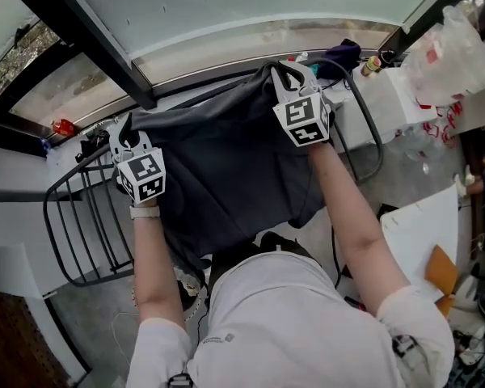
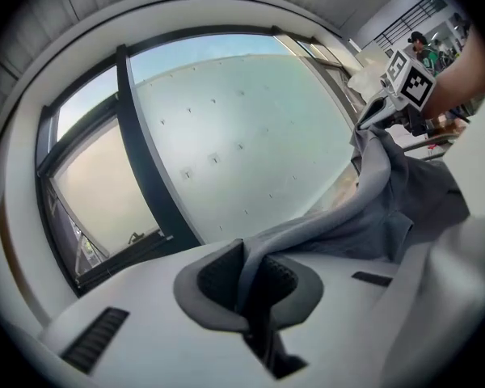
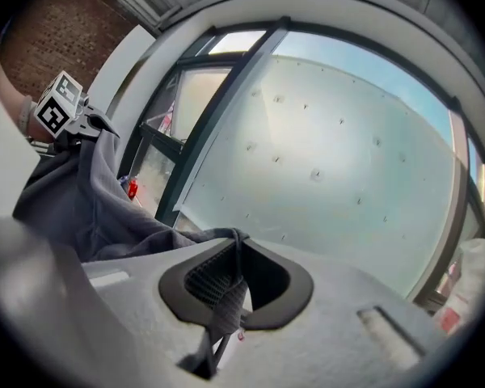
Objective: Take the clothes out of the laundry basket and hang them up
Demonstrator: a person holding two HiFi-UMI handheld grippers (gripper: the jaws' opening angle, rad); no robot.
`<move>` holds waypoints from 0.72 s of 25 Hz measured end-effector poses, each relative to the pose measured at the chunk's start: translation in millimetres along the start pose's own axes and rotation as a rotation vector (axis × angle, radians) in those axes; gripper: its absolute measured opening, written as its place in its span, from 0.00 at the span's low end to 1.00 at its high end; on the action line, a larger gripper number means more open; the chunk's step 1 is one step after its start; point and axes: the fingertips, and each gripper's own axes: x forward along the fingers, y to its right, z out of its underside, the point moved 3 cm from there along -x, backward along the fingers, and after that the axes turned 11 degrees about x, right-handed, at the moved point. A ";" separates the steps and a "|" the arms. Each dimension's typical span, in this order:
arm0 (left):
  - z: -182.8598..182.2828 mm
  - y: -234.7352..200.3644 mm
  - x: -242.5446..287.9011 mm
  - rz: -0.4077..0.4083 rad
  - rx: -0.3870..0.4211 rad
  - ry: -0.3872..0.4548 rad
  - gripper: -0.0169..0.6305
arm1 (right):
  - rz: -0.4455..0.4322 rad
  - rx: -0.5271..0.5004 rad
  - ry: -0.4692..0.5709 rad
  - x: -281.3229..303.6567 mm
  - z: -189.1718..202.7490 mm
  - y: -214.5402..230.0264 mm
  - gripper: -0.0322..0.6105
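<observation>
A dark grey garment (image 1: pixel 226 168) hangs spread between my two grippers in front of the window. In the head view, my left gripper (image 1: pixel 128 132) is shut on its left top corner. My right gripper (image 1: pixel 287 73) is shut on the right top corner, a little higher and farther away. The left gripper view has grey cloth (image 2: pixel 388 208) pinched between the pads and running off to the right gripper (image 2: pixel 380 107). A fold of the garment (image 3: pixel 81 208) is clamped in the right gripper view, with the left gripper (image 3: pixel 93 124) at the far left. The garment's lower part drapes over the person's front.
A black wire rack (image 1: pixel 73 217) stands at the lower left, partly under the garment. A dark window bar (image 1: pixel 89 39) crosses the frosted pane. On the right are a white box (image 1: pixel 388 95), a black hoop (image 1: pixel 376 136), a plastic bag (image 1: pixel 449 47) and a small bottle (image 1: pixel 372 65).
</observation>
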 end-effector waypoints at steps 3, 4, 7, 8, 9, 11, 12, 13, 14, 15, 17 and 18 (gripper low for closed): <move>25.1 24.2 21.1 0.077 -0.004 -0.047 0.03 | -0.023 0.003 -0.089 22.3 34.2 -11.2 0.09; 32.1 31.5 26.5 0.100 -0.009 -0.059 0.03 | -0.033 0.003 -0.116 28.4 44.4 -15.3 0.09; 52.5 48.2 39.3 0.145 -0.019 -0.098 0.03 | -0.064 0.000 -0.191 44.8 70.8 -27.1 0.09; 59.0 52.3 42.1 0.153 -0.022 -0.115 0.03 | -0.071 -0.002 -0.214 48.9 78.2 -30.1 0.09; 64.8 55.9 44.4 0.163 -0.026 -0.130 0.03 | -0.078 -0.002 -0.235 52.4 84.8 -32.7 0.09; 73.7 63.2 46.7 0.188 -0.040 -0.153 0.03 | -0.094 0.005 -0.266 57.3 94.4 -36.5 0.12; 76.9 66.7 46.5 0.199 -0.045 -0.160 0.04 | -0.104 0.014 -0.270 58.2 96.7 -38.2 0.14; 79.8 69.5 45.3 0.206 -0.048 -0.165 0.05 | -0.114 0.025 -0.268 58.2 97.7 -40.0 0.16; 82.5 71.6 43.3 0.210 -0.049 -0.170 0.08 | -0.125 0.036 -0.264 57.4 97.8 -42.2 0.18; 84.8 73.0 40.9 0.213 -0.049 -0.177 0.13 | -0.135 0.047 -0.262 56.0 97.8 -44.6 0.23; 88.3 75.2 34.8 0.225 -0.053 -0.196 0.21 | -0.158 0.070 -0.278 51.1 99.5 -49.9 0.39; 89.6 76.3 30.7 0.232 -0.058 -0.205 0.26 | -0.170 0.082 -0.290 47.6 100.6 -52.8 0.44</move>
